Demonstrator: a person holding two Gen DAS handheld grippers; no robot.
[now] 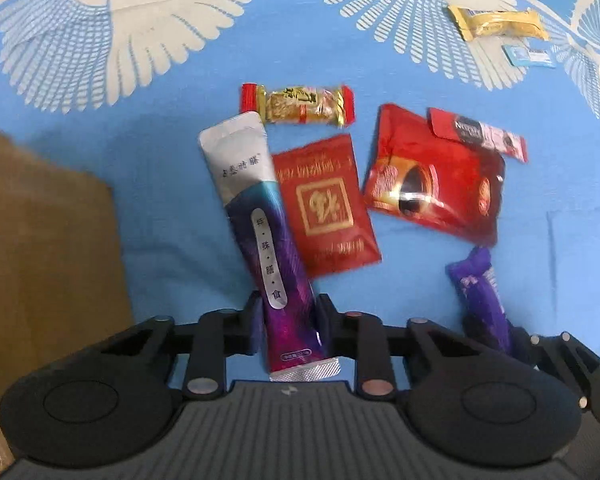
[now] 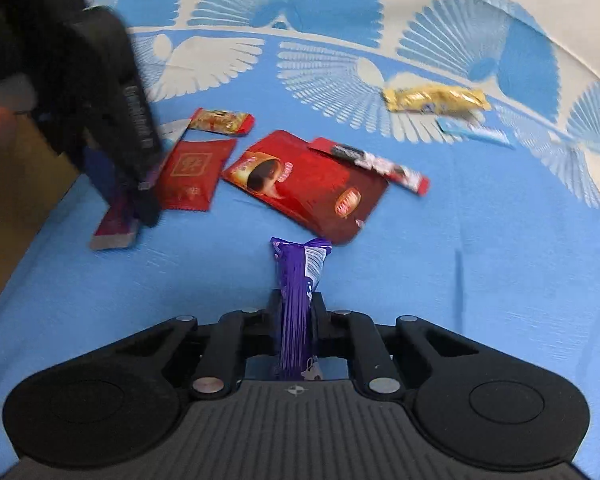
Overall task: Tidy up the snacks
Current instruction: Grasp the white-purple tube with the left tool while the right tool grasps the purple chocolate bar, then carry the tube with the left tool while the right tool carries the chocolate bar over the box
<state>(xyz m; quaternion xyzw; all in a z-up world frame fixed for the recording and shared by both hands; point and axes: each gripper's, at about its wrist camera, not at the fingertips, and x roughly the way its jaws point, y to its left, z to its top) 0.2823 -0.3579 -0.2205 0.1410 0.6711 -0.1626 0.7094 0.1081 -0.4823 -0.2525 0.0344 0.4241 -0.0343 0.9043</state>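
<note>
My left gripper [image 1: 288,308] is shut on a long silver-and-purple stick packet [image 1: 256,216], held above the blue cloth. My right gripper [image 2: 296,304] is shut on a purple candy bar [image 2: 298,280]; that bar also shows in the left wrist view [image 1: 480,292]. On the cloth lie a small red packet with gold print [image 1: 326,204], a large red coffee packet [image 1: 436,188], a red Nestle stick [image 1: 480,134], a red-and-gold candy [image 1: 300,104], a yellow snack bar [image 1: 496,24] and a small blue packet [image 1: 530,56]. The left gripper [image 2: 100,120] with its packet shows in the right wrist view.
A brown cardboard box [image 1: 40,240] stands at the left, its wall also in the right wrist view [image 2: 16,184]. The blue cloth with white fan patterns [image 2: 500,260] covers the surface.
</note>
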